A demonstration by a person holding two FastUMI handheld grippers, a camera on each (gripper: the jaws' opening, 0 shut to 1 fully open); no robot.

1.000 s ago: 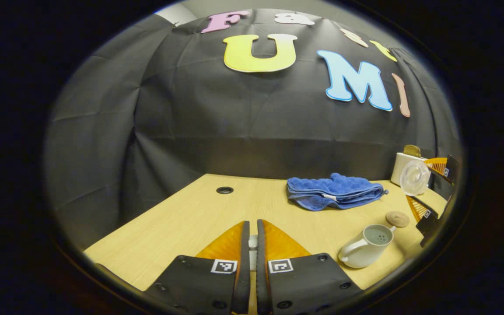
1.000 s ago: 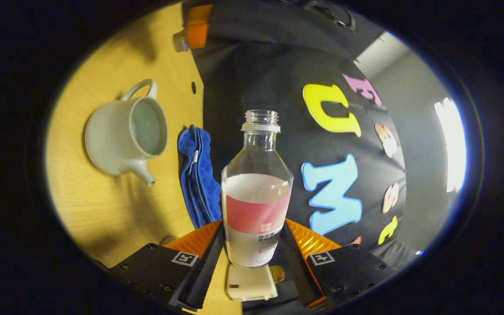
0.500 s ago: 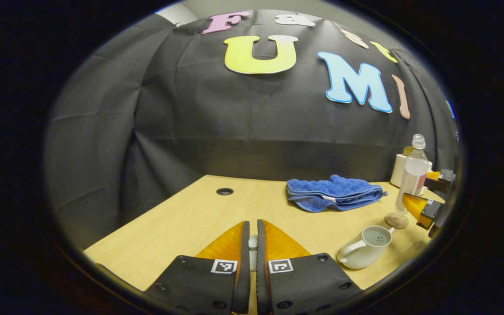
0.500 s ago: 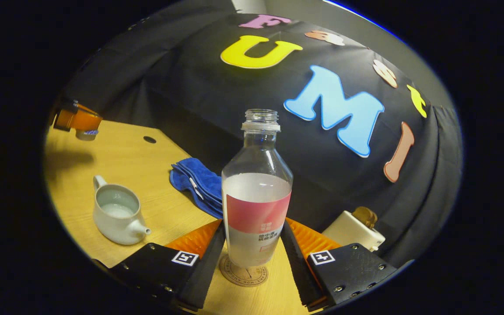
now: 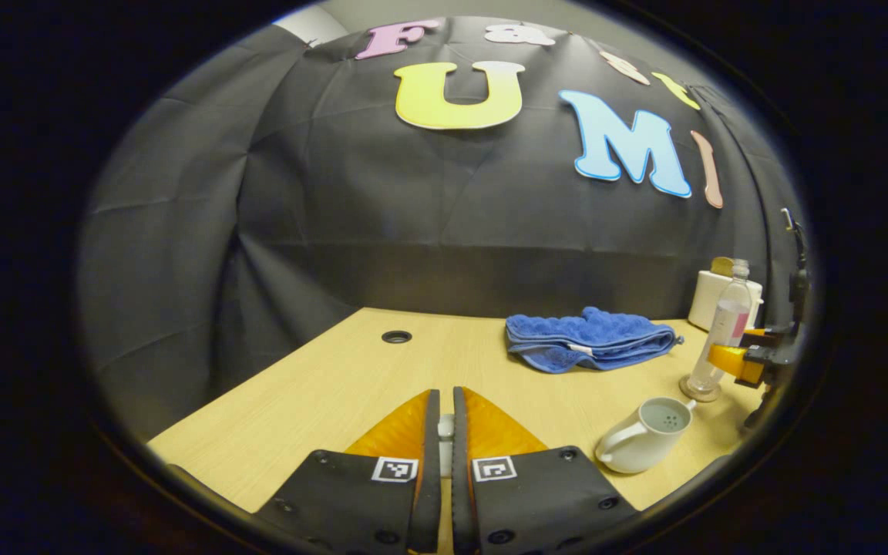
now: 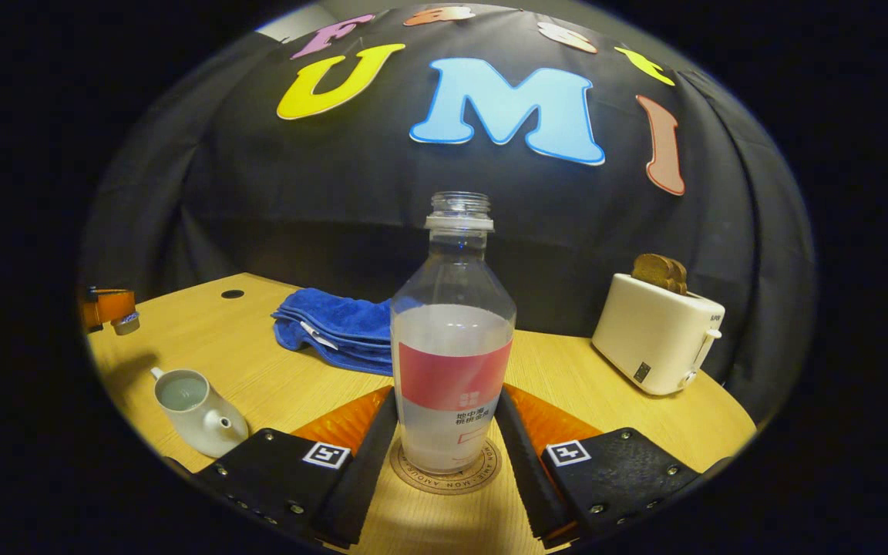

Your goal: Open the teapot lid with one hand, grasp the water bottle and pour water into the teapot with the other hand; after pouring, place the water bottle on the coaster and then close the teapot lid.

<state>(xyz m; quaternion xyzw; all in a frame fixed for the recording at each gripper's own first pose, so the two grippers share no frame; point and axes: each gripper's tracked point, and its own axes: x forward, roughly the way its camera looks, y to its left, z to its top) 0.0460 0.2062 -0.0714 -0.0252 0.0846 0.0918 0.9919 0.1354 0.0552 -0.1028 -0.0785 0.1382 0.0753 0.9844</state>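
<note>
The clear water bottle (image 6: 452, 347) with a pink label stands upright and capless on the round coaster (image 6: 444, 476). My right gripper (image 6: 448, 432) is shut on its lower body, one finger on each side. In the left gripper view the bottle (image 5: 725, 327) and coaster (image 5: 702, 390) sit at the far right. The white teapot (image 5: 644, 443) (image 6: 197, 412) stands open with water inside, left of the coaster. My left gripper (image 5: 445, 432) is shut on the small white teapot lid (image 5: 445, 428), held above the table. From the right gripper view the lid (image 6: 126, 324) hangs under that gripper at the far left.
A folded blue towel (image 5: 590, 339) (image 6: 336, 327) lies at the back of the wooden table (image 5: 321, 385). A white toaster (image 6: 660, 331) with bread (image 6: 660, 271) stands at the back right. A cable hole (image 5: 396, 336) sits near the wall.
The right gripper swung the bottle from tipped sideways over the teapot to upright and brought it down onto the coaster. The left gripper stayed still with the lid.
</note>
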